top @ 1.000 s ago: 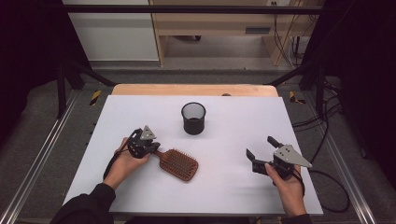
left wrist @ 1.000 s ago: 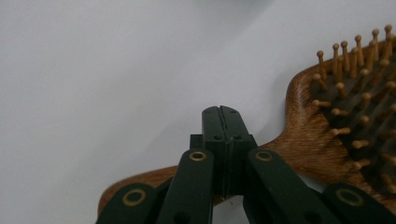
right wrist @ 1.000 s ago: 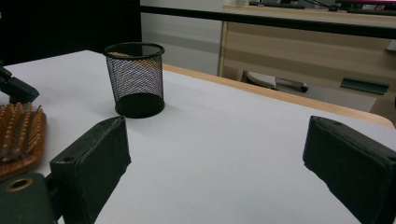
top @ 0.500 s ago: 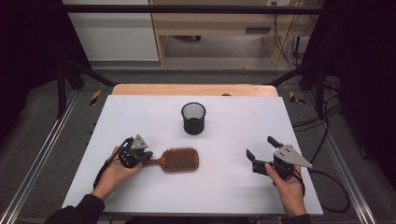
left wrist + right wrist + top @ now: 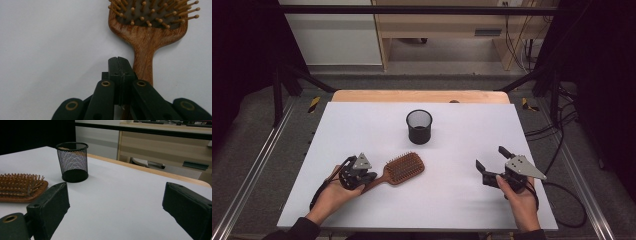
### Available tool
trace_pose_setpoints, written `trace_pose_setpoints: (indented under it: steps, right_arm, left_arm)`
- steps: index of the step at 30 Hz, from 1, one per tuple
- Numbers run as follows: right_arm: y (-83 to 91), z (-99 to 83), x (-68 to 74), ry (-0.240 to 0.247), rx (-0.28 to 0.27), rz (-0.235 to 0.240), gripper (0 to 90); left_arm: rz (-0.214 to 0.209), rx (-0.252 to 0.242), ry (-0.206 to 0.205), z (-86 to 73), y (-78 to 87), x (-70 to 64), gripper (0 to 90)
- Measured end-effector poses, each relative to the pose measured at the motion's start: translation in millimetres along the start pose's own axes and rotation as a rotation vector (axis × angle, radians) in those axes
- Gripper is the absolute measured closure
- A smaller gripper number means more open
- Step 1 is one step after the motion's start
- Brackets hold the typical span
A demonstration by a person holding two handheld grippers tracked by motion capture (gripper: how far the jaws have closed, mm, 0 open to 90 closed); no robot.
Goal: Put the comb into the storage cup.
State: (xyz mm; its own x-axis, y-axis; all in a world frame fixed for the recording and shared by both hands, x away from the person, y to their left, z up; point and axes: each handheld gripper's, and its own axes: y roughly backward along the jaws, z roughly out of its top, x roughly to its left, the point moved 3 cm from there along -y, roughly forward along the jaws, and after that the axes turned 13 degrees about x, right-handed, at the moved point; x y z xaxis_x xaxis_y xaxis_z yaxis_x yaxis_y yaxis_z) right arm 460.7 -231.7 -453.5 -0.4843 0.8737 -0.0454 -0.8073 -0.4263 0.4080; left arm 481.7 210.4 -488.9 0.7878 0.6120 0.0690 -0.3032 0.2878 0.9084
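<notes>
Down in the lower left of the high view, my left gripper (image 5: 368, 176) sits at the handle end of the wooden hairbrush (image 5: 401, 169), which lies flat on the smooth white table (image 5: 462, 135) just left of centre, bristles up. From the left gripper view, my black jaws are pressed together with no gap, and the brush's grained brown handle (image 5: 143, 65) runs past them on their right side, touching or nearly so; they are clenched on nothing that I can see. The paddle head is rounded, studded with ball-tipped wooden pins. My right gripper (image 5: 493, 161) rests in the lower right, jaws spread wide and released. Above the brush stands a round black wire-mesh cup (image 5: 419, 126), upright.
</notes>
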Motion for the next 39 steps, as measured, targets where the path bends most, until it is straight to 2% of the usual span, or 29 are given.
trace_pose_setpoints:
  steps: [10, 18, 26, 34, 37, 39]
  right_arm:
    - [-0.4, -0.1, 0.5, -0.002, 0.003, 0.006, 6.9]
    - [-1.1, -0.4, 1.2, 0.003, 0.008, 0.008, 6.8]
    - [-2.0, -1.0, 2.2, 0.005, 0.017, 0.015, 6.5]
    - [-2.0, -1.0, 1.9, 0.003, 0.017, 0.014, 6.4]
    - [-2.0, -1.0, 2.1, 0.003, 0.017, 0.016, 6.3]
    - [-2.2, -1.2, 2.2, 0.003, 0.02, 0.018, 6.2]
  left_arm:
    - [-0.042, -0.002, 0.004, -0.3, 0.3, -5.7, 90.0]
    - [-0.055, 0.011, -0.003, 0.4, 1.2, -10.7, 90.0]
    - [-0.069, 0.006, 0.007, -0.2, 1.3, -10.6, 90.0]
    - [-0.034, 0.026, 0.004, 9.1, 14.4, -16.2, 90.0]
    - [-0.017, 0.051, 0.008, 14.2, 20.1, -21.3, 80.2]
    - [-0.011, 0.089, 0.007, 16.3, 21.8, -25.7, 72.9]
